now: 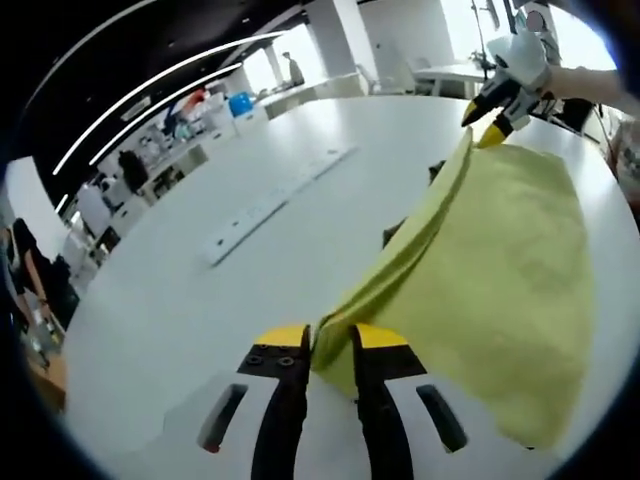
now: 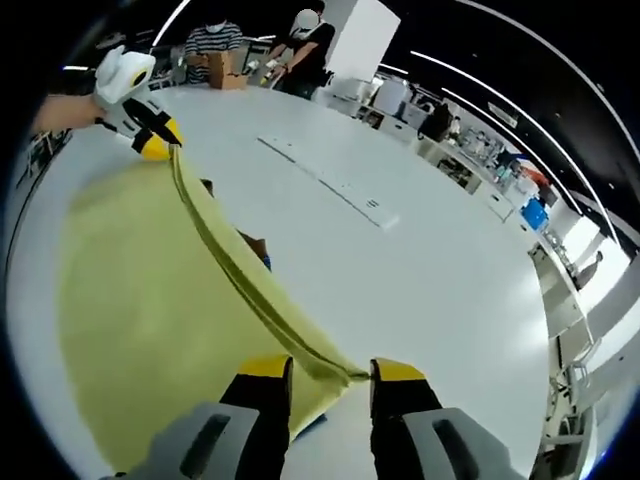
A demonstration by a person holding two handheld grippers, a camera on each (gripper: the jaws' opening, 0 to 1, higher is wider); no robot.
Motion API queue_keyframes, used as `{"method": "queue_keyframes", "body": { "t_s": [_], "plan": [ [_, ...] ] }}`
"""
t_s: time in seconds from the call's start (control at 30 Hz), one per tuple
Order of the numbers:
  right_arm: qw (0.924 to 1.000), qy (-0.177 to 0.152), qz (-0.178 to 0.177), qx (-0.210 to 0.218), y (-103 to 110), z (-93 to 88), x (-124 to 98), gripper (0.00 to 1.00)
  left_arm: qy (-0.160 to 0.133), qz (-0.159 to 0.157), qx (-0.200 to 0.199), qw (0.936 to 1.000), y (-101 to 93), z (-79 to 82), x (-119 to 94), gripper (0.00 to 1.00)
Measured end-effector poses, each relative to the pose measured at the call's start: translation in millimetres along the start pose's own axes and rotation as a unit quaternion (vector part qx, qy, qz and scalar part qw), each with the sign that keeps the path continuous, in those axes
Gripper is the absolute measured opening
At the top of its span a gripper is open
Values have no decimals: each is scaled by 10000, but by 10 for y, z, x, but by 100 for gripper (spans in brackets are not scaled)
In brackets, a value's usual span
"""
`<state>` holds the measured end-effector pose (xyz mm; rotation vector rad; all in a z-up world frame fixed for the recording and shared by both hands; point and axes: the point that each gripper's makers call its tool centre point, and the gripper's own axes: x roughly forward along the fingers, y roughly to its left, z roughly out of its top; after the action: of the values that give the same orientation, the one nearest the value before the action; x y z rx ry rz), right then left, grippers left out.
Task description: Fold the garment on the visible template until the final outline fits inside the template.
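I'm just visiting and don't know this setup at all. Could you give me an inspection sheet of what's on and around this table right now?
Surface: large white table, mostly bare.
Job's things: yellow garment lifted by one edge, stretched between the two grippers; a dark item peeks out under it, possibly the template, cannot tell.
Clutter: long white strip lying flat on the table.
Grippers: left gripper shut on the garment's edge; right gripper shut on the same edge at the other end.
Cables: nothing seen.
Surroundings: open office with desks, shelves, ceiling light strips; people standing at the far side of the table.
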<state>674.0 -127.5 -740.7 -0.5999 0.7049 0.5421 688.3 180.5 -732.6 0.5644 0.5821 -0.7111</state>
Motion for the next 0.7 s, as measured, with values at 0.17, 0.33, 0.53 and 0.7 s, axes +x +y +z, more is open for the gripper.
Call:
{"method": "queue_keyframes", "body": {
  "t_s": [0.17,0.33,0.53,0.7],
  "plan": [
    [9996,-18,-8,264,-77,-22,90,0,118,124,99,9998,40,-22,65,0],
    [9982,-148,-86,578,-141,28,64,0,25,153,-157,9998,109,-12,74,0],
    [9915,-304,-489,1171,-304,79,99,8,46,589,-464,9972,253,17,2,9],
    [9861,-502,-468,1511,-293,149,29,18,-145,770,-1114,9907,376,62,-56,18]
  ]
}}
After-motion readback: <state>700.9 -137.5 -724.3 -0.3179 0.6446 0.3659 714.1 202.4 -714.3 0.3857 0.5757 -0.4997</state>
